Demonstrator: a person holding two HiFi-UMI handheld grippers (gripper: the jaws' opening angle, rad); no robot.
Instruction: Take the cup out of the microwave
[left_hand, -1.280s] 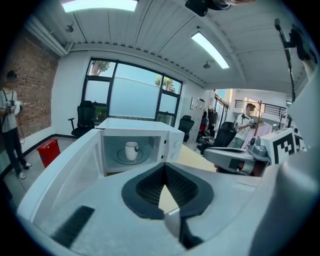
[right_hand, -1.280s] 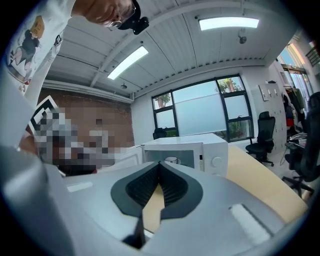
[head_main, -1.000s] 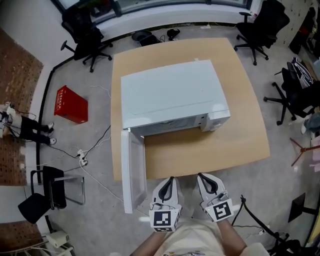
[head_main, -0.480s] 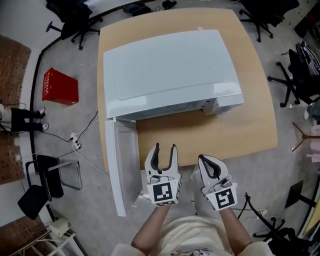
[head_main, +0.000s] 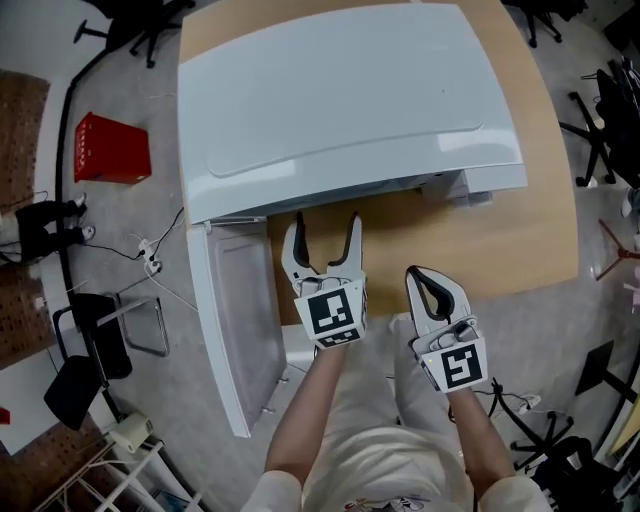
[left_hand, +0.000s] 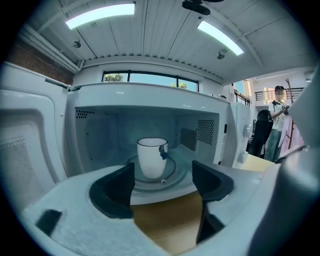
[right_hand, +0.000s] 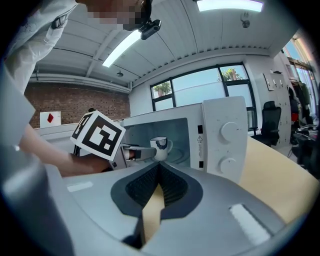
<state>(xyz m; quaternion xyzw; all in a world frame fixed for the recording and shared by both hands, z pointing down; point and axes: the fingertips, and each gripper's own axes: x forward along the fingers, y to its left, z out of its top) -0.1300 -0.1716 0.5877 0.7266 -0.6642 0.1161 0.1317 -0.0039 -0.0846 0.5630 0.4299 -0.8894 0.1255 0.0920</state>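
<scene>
A white cup (left_hand: 152, 157) with a dark rim and a blue mark stands upright on the turntable inside the open white microwave (head_main: 340, 100). My left gripper (left_hand: 162, 182) is just in front of the oven's mouth and points at the cup. Its jaws are opening, with nothing between them; the cup is still farther in. From the head view the left gripper (head_main: 324, 228) reaches under the microwave's front edge. My right gripper (head_main: 422, 275) is shut and empty, lower right, over the table's front edge. The right gripper view shows the cup (right_hand: 159, 147) beyond the left gripper's marker cube (right_hand: 98, 134).
The microwave door (head_main: 235, 330) hangs open to the left, past the wooden table's (head_main: 510, 240) edge. The control panel with two knobs (right_hand: 225, 142) is right of the cavity. On the floor lie a red crate (head_main: 110, 148), cables and a black chair (head_main: 90, 360).
Both grippers moved forward toward the microwave, the left one farther. The left jaws went from shut to wide apart. The right jaws stayed shut.
</scene>
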